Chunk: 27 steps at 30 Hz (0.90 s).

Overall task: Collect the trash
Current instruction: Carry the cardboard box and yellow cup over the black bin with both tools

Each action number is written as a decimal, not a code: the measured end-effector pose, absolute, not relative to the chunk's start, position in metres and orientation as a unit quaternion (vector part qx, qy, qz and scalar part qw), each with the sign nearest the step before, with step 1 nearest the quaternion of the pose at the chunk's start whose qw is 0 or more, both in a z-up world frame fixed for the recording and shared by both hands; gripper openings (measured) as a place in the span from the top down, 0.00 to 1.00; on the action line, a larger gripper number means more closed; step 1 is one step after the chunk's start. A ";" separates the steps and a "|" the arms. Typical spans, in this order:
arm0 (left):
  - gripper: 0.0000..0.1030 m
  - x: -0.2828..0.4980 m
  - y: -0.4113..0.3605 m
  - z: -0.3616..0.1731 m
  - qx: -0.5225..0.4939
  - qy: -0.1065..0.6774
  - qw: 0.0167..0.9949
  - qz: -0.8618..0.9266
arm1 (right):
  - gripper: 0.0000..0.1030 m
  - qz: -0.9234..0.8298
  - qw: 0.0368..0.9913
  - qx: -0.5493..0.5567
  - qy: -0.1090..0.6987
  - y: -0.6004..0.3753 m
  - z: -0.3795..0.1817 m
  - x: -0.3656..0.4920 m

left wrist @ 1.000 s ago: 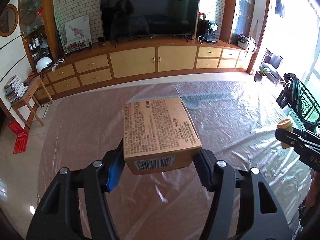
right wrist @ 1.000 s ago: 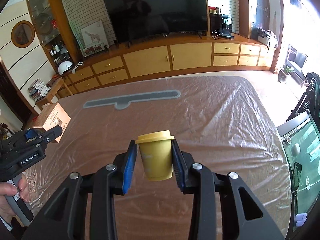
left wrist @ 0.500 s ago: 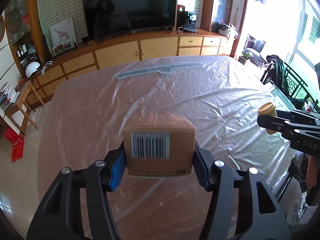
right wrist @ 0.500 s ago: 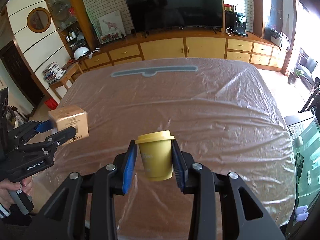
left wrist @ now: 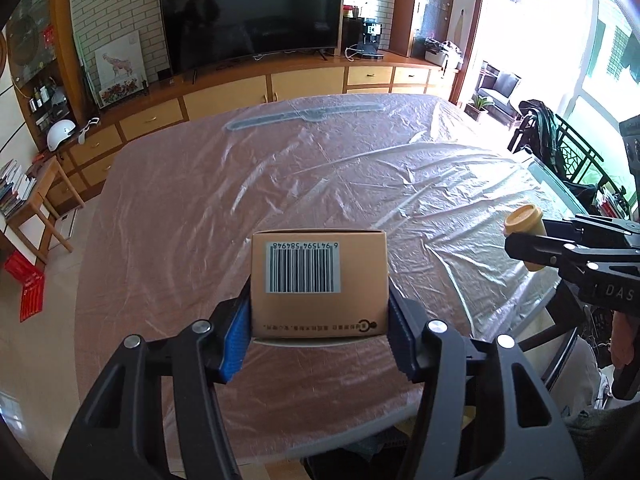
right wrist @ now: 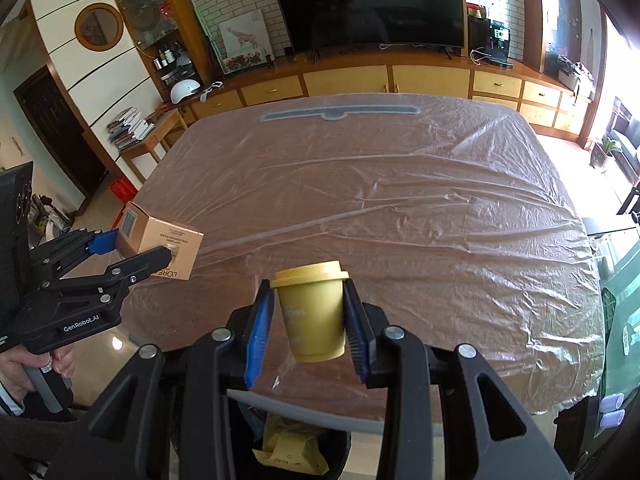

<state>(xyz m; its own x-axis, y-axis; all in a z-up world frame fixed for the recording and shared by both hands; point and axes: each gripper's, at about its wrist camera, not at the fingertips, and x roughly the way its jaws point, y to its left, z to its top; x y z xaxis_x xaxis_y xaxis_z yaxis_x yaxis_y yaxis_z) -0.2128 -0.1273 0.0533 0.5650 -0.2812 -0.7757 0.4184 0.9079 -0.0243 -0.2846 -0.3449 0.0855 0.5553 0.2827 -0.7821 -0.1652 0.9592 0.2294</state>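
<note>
box (left wrist: 319, 284) barcode 6941594584948, left gripper (right wrist: 120, 258) "GenRobot.AI"

A home living room — television (left wrist: 252, 16), wooden sideboard (right wrist: 400, 80), plastic-covered table (right wrist: 380, 208).

wall: white brick (left wrist: 116, 4) | TV (left wrist: 252, 12) on wooden cabinets (left wrist: 224, 96) | table (left wrist: 320, 184) plastic-covered | windows (left wrist: 592, 40) bright

Left tongs (left wrist: 318, 344): clamped either side of the brown cardboard box (left wrist: 320, 284), above the near edge of the plastic-covered tabletop (left wrist: 320, 184).
Right tongs (right wrist: 308, 340): clamped either side of the yellow lidded paper cup (right wrist: 314, 314), right of the box.
Below the near edge: bin with a yellow paper bag (right wrist: 292, 448) in it.
Behind the tabletop: long wooden cabinet (right wrist: 400, 80) carrying a flat-screen television (right wrist: 368, 0).
</note>
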 end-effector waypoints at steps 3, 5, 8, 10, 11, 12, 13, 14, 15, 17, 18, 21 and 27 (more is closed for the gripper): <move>0.43 -0.226 -0.123 0.052 0.083 0.423 0.879 -0.204 | 0.67 0.138 0.877 0.065 0.456 -0.342 0.088 -0.297; 0.43 -0.235 -0.121 0.053 0.083 0.425 0.877 -0.208 | 0.67 0.146 0.874 0.065 0.459 -0.340 0.089 -0.306; 0.43 -0.249 -0.119 0.055 0.085 0.427 0.873 -0.220 | 0.67 0.154 0.871 0.061 0.463 -0.335 0.088 -0.318; 0.43 -0.258 -0.117 0.055 0.087 0.428 0.871 -0.226 | 0.67 0.162 0.867 0.056 0.468 -0.332 0.089 -0.327; 0.43 -0.261 -0.117 0.056 0.088 0.428 0.869 -0.230 | 0.67 0.166 0.865 0.054 0.470 -0.333 0.088 -0.330; 0.43 -0.266 -0.117 0.057 0.089 0.428 0.868 -0.235 | 0.67 0.170 0.864 0.053 0.472 -0.332 0.088 -0.334; 0.43 -0.271 -0.117 0.057 0.090 0.428 0.867 -0.239 | 0.67 0.173 0.862 0.051 0.473 -0.331 0.089 -0.336; 0.43 -0.276 -0.117 0.058 0.092 0.428 0.865 -0.243 | 0.67 0.177 0.861 0.048 0.474 -0.330 0.089 -0.341; 0.43 -0.278 -0.115 0.058 0.094 0.428 0.864 -0.246 | 0.67 0.181 0.860 0.047 0.474 -0.331 0.089 -0.342; 0.43 -0.286 -0.113 0.060 0.096 0.428 0.862 -0.255 | 0.67 0.189 0.857 0.044 0.478 -0.329 0.088 -0.349; 0.43 -0.290 -0.113 0.060 0.096 0.428 0.860 -0.259 | 0.67 0.192 0.856 0.043 0.479 -0.329 0.088 -0.351; 0.43 -0.299 -0.113 0.061 0.100 0.430 0.855 -0.271 | 0.67 0.197 0.853 0.040 0.481 -0.329 0.087 -0.358; 0.43 -0.316 -0.114 0.061 0.110 0.436 0.843 -0.295 | 0.67 0.208 0.847 0.037 0.488 -0.327 0.085 -0.372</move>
